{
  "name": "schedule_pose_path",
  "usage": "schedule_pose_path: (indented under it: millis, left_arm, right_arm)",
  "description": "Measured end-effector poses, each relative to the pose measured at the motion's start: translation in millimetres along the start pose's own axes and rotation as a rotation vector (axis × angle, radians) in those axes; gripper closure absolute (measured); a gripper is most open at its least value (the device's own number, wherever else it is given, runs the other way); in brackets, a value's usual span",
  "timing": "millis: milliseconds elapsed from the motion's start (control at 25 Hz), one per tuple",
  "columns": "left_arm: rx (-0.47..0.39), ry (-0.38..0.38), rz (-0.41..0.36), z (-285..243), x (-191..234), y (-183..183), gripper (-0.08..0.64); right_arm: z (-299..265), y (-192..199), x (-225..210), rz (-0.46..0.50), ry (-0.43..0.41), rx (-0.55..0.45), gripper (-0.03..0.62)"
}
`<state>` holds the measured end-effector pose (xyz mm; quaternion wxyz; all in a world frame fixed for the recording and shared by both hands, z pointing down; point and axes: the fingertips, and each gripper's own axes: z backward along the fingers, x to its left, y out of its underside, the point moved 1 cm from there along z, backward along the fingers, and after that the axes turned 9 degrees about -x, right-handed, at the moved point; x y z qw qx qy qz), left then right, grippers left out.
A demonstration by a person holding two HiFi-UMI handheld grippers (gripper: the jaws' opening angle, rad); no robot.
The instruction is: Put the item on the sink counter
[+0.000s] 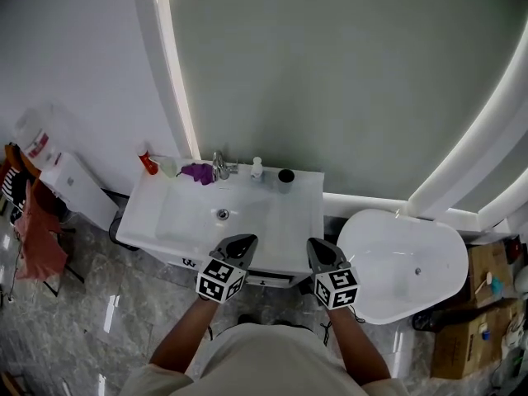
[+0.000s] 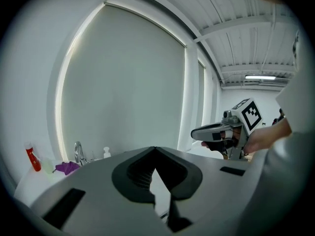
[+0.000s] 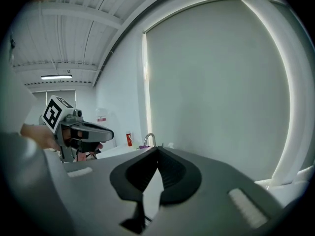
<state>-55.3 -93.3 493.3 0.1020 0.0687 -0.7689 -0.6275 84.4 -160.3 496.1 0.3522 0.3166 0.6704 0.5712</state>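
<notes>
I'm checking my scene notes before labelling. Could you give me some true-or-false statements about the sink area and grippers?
1. The left gripper and right gripper are both shut, holding nothing. True.
2. In the head view, the purple item lies right of the faucet. False: it lies left of it.
3. A red bottle stands at the sink counter's back left corner. True.
4. The bathtub stands left of the counter. False: right.
</notes>
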Motion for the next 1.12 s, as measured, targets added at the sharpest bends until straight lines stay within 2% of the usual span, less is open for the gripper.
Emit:
schedule_pose_path:
  millis: [200, 640, 1120]
  left_arm:
    - [-0.026, -0.043, 0.016, -8, -12, -5, 0.552]
    - [-0.026, -0.075, 0.005, -16, -18, -9, 0.552]
    - [-0.039, -0.107, 0.024, -18, -16, -13, 0.552]
  right_arm:
    - [8, -8, -13, -0.019, -0.037, -0.015, 0.581]
    - [5, -10, -18, -0.032, -0.092, -0.019, 0.581]
    - [13, -17, -31, -0.018, -0.088, -0.027, 0.581]
